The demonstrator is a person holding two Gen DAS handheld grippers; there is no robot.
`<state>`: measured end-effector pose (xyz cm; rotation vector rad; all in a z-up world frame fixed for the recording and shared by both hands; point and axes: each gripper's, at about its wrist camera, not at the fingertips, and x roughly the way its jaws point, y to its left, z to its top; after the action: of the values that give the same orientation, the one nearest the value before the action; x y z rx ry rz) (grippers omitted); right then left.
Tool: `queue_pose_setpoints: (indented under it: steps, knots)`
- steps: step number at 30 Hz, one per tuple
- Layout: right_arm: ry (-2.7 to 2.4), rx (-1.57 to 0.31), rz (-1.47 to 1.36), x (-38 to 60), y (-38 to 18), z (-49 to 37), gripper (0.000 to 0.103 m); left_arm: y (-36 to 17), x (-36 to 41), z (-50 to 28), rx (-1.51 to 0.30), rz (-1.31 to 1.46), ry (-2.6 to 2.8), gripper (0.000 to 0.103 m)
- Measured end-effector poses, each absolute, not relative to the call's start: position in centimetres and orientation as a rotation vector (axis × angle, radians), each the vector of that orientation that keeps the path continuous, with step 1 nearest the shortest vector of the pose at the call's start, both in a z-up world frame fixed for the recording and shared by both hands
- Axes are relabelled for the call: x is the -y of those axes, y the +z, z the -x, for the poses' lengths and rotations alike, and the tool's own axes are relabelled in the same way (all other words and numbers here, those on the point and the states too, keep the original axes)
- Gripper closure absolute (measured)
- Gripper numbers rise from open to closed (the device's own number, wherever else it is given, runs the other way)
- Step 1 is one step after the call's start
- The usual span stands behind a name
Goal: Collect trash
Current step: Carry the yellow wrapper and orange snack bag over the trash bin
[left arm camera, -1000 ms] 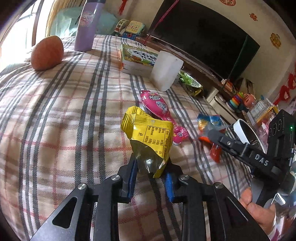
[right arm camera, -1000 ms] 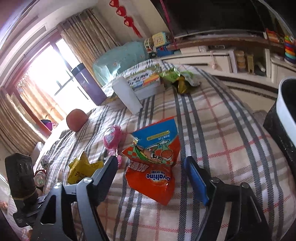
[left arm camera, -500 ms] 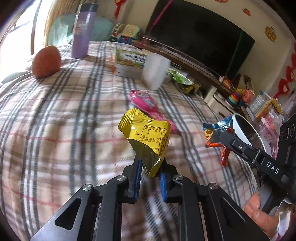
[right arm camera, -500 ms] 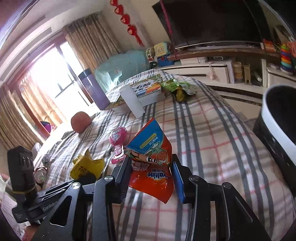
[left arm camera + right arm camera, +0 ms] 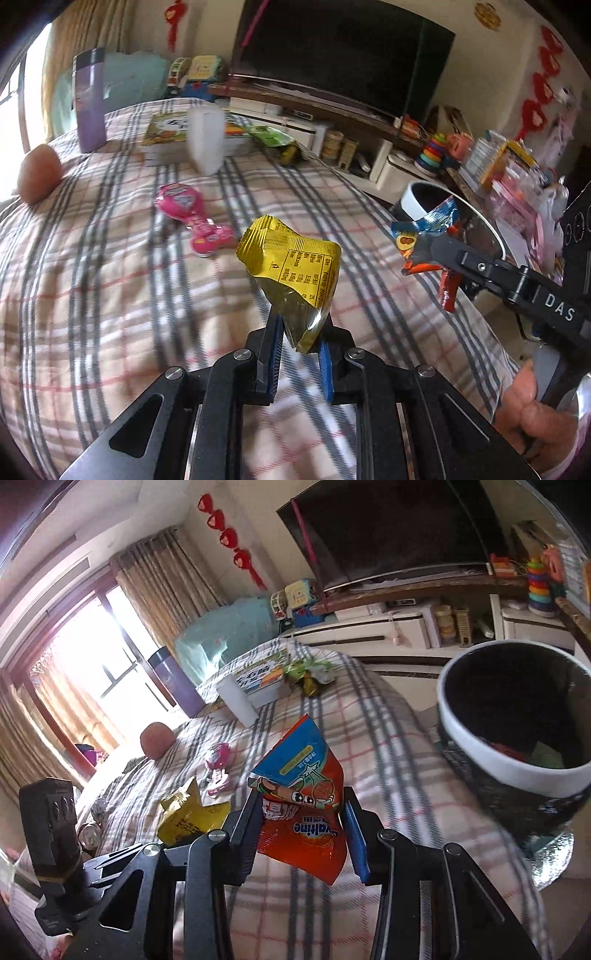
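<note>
Where claws [image 5: 299, 345] close, wrappers [image 5: 295, 266] between.

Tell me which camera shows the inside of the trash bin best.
The right wrist view: the trash bin sits close, its white rim fully visible and discarded wrappers showing at the bottom. In the left wrist view, the bin is farther off and partly hidden behind the orange Ovaltine wrapper and right gripper.

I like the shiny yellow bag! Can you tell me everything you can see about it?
The yellow wrapper is a crinkled, shiny foil snack packet with a black printed table on its side. It looks empty and squashed. The left gripper pinches its lower end between blue-padded fingers, so it stands upright in the air above the plaid bedcover, touching nothing else. In the right wrist view it shows as a crumpled yellow shape.
</note>
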<state>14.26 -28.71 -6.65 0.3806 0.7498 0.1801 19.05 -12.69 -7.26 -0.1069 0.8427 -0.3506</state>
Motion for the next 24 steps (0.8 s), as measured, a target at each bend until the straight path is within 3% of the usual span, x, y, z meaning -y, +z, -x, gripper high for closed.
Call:
queue_pose_setpoints:
  steps: [24]
  knots:
    - [0.004,-0.657,-0.436,37.8,-4.0,-9.1,0.061,-5.1,21.0,-21.3,-0.827,0.017,-0.532,0.087]
